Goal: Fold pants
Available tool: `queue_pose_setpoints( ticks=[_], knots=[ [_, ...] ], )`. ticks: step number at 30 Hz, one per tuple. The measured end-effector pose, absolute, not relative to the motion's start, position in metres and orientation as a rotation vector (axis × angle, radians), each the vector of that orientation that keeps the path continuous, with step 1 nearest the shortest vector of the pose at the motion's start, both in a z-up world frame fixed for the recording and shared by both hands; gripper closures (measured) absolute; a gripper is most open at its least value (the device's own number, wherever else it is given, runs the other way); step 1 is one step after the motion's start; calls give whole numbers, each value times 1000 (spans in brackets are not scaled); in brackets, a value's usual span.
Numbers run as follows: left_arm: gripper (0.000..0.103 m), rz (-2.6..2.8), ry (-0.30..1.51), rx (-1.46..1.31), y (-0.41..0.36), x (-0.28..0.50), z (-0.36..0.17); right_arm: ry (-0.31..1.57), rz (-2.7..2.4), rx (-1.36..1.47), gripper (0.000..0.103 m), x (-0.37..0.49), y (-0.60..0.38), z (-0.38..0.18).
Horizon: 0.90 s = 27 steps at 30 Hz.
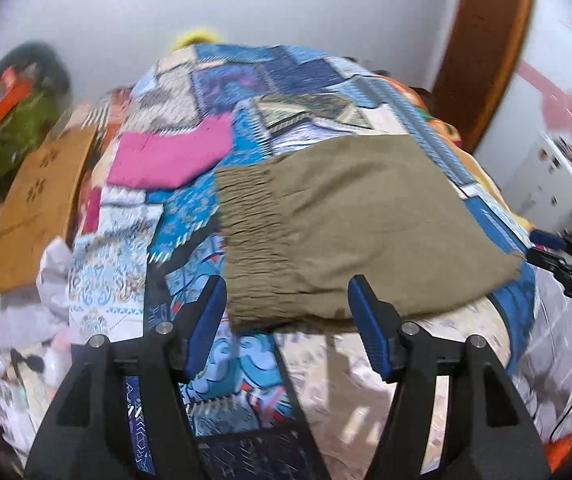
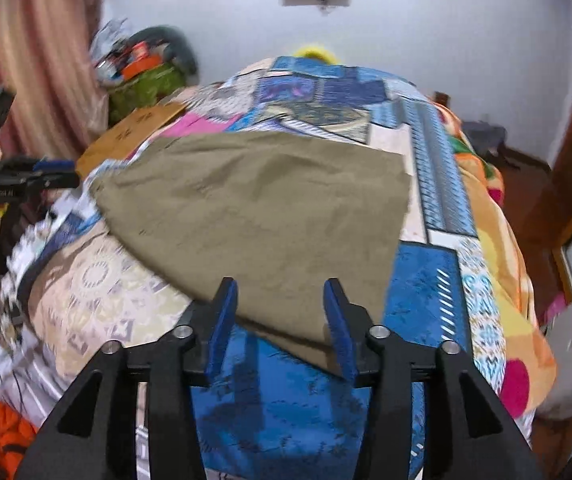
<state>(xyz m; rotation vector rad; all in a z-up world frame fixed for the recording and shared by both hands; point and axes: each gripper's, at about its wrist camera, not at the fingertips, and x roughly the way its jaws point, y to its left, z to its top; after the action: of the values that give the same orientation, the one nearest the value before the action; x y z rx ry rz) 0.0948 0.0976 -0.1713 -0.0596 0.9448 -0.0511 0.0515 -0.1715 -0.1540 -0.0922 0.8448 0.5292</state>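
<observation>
Pants (image 1: 350, 216) lie on a patchwork bedspread (image 1: 286, 80) beside pink cloth (image 1: 169, 152); each hand-held gripper gapes, empty.

Pants (image 1: 358, 216): flat on the bed (image 1: 173, 216), near its front edge, waistband toward the left.
My left claw (image 1: 281, 320): over the front edge, at the waistband corner.
My right claw (image 2: 279, 316): over the front edge, at the pants' opposite corner.
Cardboard (image 1: 37, 208): along the bed's left edge.

Each hand-held gripper (image 1: 286, 300) (image 2: 279, 300): black frame, silver screws, ribbed blue finger pads (image 1: 205, 320)
</observation>
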Motion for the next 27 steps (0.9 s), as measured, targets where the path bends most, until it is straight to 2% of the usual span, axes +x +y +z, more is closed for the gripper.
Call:
queue_pose_setpoints(
  ticks=[7, 10, 11, 18, 23, 27],
  knots=[
    [40, -40, 1092, -229, 117, 118, -216, 913, 435, 77, 58, 69, -187, -177],
    [47, -54, 1093, -255, 116, 117, -222, 954, 438, 86, 58, 69, -182, -192],
    [53, -51, 1085, -240, 115, 116, -220, 966, 441, 82, 58, 70, -181, -196],
    [54, -27, 1015, -99, 105, 109, -198, 1025, 470, 105, 58, 67, -188, -205],
    [52, -9, 1057, -76, 102, 109, -232, 1023, 479, 87, 58, 61, -188, -207],
    [51, -7, 1034, -74, 103, 106, -223, 1025, 478, 102, 58, 61, -189, -206]
  ],
)
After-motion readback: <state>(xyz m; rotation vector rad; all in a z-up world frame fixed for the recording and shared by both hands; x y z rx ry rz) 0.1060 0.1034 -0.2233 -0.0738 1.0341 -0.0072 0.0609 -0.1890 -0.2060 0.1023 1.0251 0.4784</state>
